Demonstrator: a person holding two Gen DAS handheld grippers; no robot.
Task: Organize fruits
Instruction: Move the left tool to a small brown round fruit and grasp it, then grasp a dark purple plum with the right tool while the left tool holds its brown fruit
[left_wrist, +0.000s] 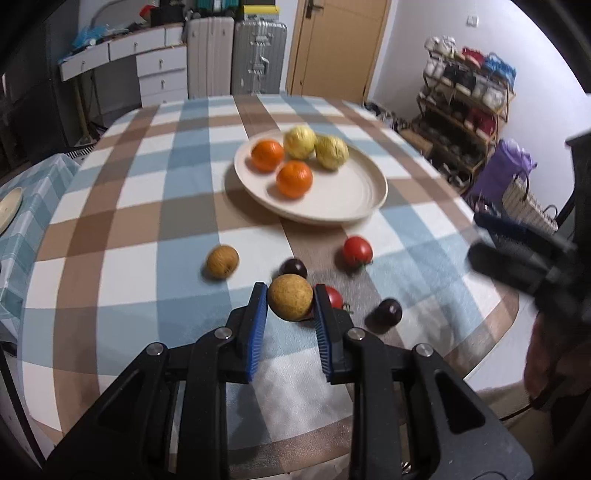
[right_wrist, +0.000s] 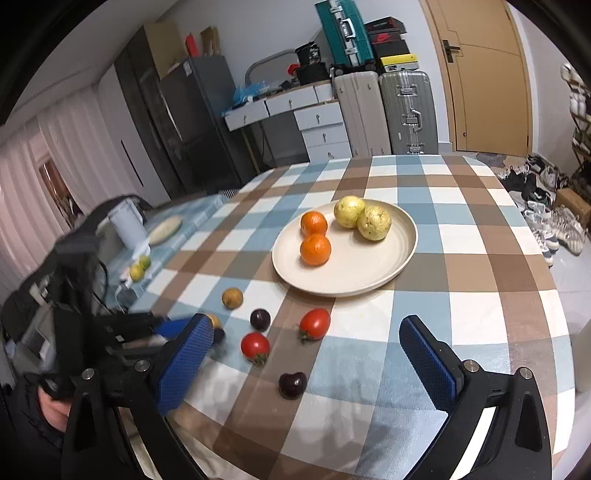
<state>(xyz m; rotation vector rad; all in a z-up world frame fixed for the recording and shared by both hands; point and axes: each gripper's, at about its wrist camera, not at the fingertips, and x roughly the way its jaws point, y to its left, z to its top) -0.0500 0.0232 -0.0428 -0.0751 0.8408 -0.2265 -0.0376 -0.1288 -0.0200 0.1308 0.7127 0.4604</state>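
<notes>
The left hand-held gripper (left_wrist: 290, 302) is clamped on a small tan round fruit (left_wrist: 290, 301), its blue pads pressing both sides, the fruit lifted clear of the checked table (left_wrist: 140, 236). Right behind it sit a dark plum (left_wrist: 293, 268) and a red tomato (left_wrist: 334, 297), partly hidden by the right-side finger. Another tomato (left_wrist: 357, 251) lies further on, a second dark plum (left_wrist: 389, 312) to the right, and a second tan fruit (left_wrist: 222, 261) to the left. These loose fruits lie between the gripper and the cream plate (left_wrist: 332, 206), which holds two oranges (left_wrist: 294, 178) and two yellow-green fruits (left_wrist: 331, 152) grouped on its far side.

The right hand-held gripper (right_wrist: 306, 341) hangs over the near table edge with its jaws wide apart, nothing between them; a tomato (right_wrist: 255, 346) and a plum (right_wrist: 292, 384) lie on the cloth below. Suitcases (right_wrist: 384, 110) and a door (right_wrist: 484, 77) stand beyond the table.
</notes>
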